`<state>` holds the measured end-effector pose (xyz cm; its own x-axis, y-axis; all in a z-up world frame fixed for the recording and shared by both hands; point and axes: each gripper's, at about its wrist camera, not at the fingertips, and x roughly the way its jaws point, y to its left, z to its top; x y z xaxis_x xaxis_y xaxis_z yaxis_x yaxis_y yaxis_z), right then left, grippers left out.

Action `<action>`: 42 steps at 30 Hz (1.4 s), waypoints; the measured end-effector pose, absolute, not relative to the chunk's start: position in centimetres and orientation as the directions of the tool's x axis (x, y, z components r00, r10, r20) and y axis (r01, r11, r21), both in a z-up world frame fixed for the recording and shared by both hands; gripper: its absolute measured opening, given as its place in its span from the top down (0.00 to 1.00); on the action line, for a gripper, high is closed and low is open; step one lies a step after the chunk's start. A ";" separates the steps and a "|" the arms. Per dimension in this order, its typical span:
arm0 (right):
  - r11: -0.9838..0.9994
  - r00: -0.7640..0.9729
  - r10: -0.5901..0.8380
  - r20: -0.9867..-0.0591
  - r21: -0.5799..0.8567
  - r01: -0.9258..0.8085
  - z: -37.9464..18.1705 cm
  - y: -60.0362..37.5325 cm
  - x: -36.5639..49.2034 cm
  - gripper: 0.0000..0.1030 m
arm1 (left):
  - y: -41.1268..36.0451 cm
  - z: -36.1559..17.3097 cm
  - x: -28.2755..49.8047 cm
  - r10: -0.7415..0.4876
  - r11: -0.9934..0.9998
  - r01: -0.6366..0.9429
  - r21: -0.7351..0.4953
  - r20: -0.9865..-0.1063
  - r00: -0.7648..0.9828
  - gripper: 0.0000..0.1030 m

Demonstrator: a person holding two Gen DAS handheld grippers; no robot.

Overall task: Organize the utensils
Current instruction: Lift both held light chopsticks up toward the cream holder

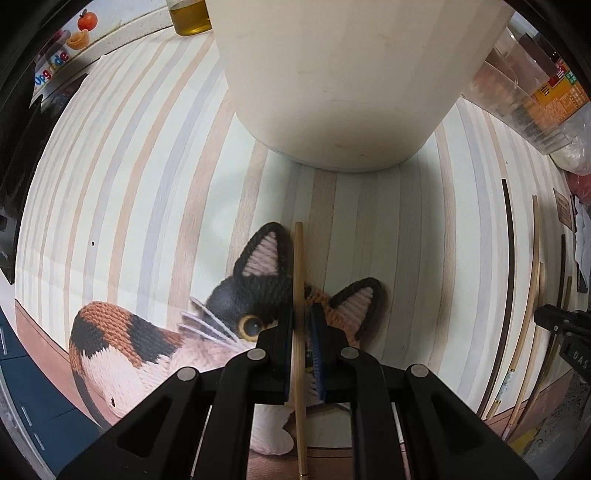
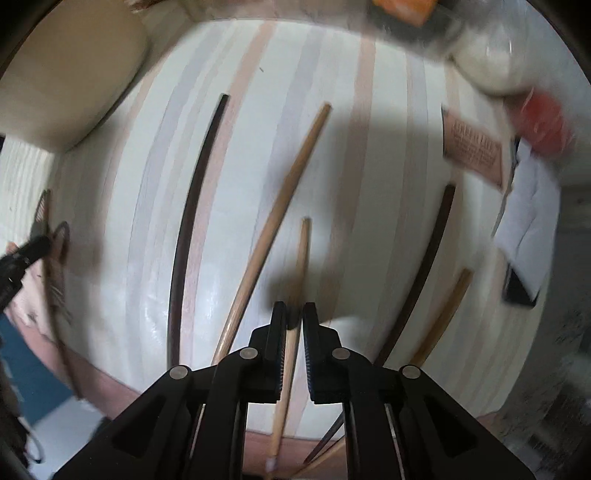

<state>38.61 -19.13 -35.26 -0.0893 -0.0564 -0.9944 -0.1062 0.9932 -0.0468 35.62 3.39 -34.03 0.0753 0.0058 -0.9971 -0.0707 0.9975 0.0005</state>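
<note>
My left gripper [image 1: 301,310] points down over a knitted cat-shaped mat [image 1: 147,343] and is shut on a light wooden chopstick [image 1: 299,258]. A large cream container [image 1: 340,74] stands just beyond it. At the right edge of this view, the right gripper [image 1: 565,325] shows. In the right wrist view, my right gripper [image 2: 294,306] is shut on another light chopstick [image 2: 303,251] above the striped mat [image 2: 388,184]. Loose on that mat lie a dark chopstick [image 2: 192,206], a light one [image 2: 284,199], and a dark [image 2: 432,258] and light [image 2: 447,306] pair further right.
The cream container [image 2: 74,74] fills the upper left of the right wrist view. A brown card [image 2: 472,147], white paper [image 2: 532,221] and a red object [image 2: 543,125] crowd the mat's right side. A bottle of oil [image 1: 190,18] and a clear tub [image 1: 535,92] stand behind.
</note>
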 end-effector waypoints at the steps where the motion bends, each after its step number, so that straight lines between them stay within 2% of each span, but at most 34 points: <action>1: 0.992 -0.083 -0.063 -0.995 -0.054 -0.110 -35.2 -18.9 38.6 0.90 | 3.4 -34.1 35.6 0.005 0.997 -0.071 0.000 -0.997 0.075 0.91; 7: 0.992 -0.081 -0.052 -0.995 -0.042 -0.119 -35.1 -18.3 38.9 0.91 | 3.1 -34.4 35.6 0.013 0.998 -0.055 0.008 -0.996 0.086 0.91; 10: 0.994 -0.067 -0.035 -0.997 -0.028 -0.103 -35.0 -19.0 38.9 0.93 | 3.0 -34.5 35.6 0.009 0.998 -0.055 0.003 -0.994 0.110 0.95; 15: 0.998 0.013 0.047 -0.999 0.046 -0.039 -33.6 -21.6 37.3 0.94 | 2.4 -33.1 34.8 0.024 0.999 -0.040 0.017 -0.985 0.169 0.96; 31: 0.987 0.414 0.160 -0.896 0.159 -0.036 -21.5 -22.5 35.2 0.94 | 2.8 -19.7 31.5 -0.017 0.997 -0.060 -0.052 -0.877 0.481 0.97; 42: 0.957 0.642 0.274 -0.716 0.266 -0.111 -9.2 -21.5 38.1 0.94 | 4.2 -8.1 30.8 -0.026 0.989 -0.086 -0.118 -0.722 0.691 0.97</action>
<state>38.13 -21.45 -9.20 0.6424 0.2736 -0.7159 -0.1111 0.9575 0.2663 30.79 4.18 -8.08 0.6912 -0.0258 -0.7222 -0.0862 0.9893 -0.1179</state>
